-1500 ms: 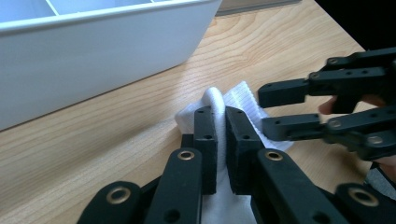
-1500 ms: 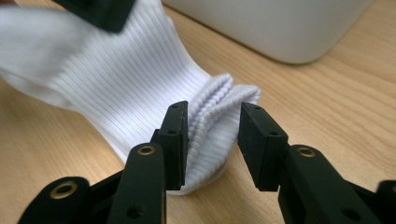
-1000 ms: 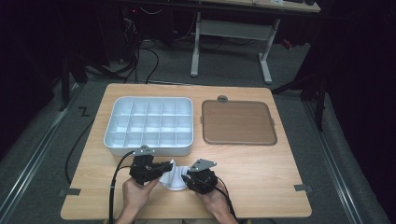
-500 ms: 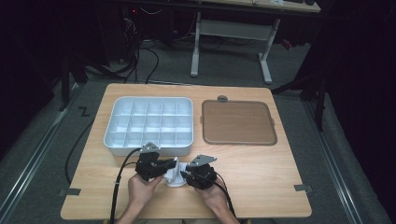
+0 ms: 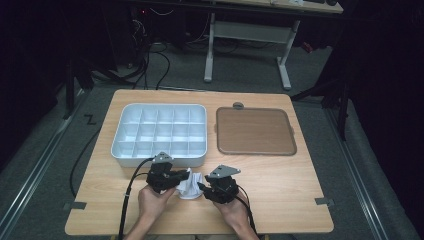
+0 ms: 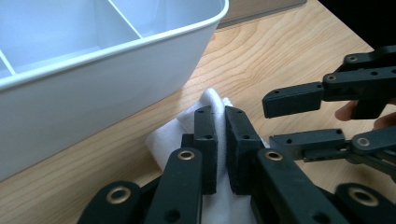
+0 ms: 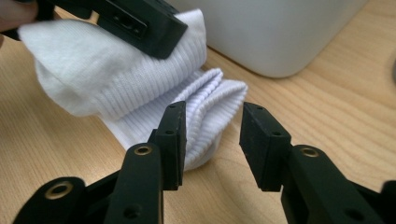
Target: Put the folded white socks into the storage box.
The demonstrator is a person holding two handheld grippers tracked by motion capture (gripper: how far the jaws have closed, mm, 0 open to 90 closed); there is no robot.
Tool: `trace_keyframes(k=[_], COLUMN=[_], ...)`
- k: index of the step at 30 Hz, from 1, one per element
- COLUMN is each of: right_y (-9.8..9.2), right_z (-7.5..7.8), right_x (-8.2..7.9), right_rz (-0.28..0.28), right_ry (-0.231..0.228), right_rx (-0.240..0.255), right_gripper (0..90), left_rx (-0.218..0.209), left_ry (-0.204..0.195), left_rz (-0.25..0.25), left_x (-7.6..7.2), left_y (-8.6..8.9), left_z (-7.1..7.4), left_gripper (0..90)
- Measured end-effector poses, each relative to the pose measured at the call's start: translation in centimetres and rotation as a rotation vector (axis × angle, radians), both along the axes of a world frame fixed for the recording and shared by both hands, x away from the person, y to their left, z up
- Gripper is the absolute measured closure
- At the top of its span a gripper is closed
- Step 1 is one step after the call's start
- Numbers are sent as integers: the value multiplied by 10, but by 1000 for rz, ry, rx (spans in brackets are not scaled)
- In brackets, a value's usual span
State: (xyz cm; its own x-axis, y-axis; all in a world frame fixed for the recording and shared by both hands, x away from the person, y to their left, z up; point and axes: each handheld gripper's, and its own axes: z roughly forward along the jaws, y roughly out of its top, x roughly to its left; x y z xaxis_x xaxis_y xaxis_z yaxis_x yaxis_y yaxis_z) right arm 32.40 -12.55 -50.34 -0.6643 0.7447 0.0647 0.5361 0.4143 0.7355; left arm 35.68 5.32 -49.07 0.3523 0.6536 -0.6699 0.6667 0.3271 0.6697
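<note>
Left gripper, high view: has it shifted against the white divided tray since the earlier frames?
Yes. The left gripper has crept slightly rightward along the near rim of the white divided tray, shut on the white sock.

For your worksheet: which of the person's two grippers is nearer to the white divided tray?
Left. The left gripper sits just in front of the white divided tray, pinching the white sock. The right gripper is farther from the tray, open beside the sock's ribbed end.
</note>
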Motion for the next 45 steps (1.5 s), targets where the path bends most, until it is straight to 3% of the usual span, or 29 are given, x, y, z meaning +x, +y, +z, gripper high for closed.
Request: trace_keyframes(k=[5,9,21,30,37,45], right_y=[4,9,10,9,2,3], right_z=[-17,-19,-20,-21,-16,-15], right_x=[5,4,7,11,7,2], right_rz=[18,26,65,80,38,50], right_ry=[53,40,36,42,35,35], right_rx=[-38,-50,-59,-40,9,6], right_gripper=[640,708,728,723,658,674], left_rx=[7,-3,41,53,70,67], left_ry=[-5,9,-17,-9,-16,-22], left_rz=[-11,-19,-42,-41,-40,-44], left_x=[-1,1,6,13,11,10], left_y=[-2,-4,-20,-24,-22,-21], left_z=[2,5,2,-2,-2,1], left_gripper=[844,843,842,841,842,842])
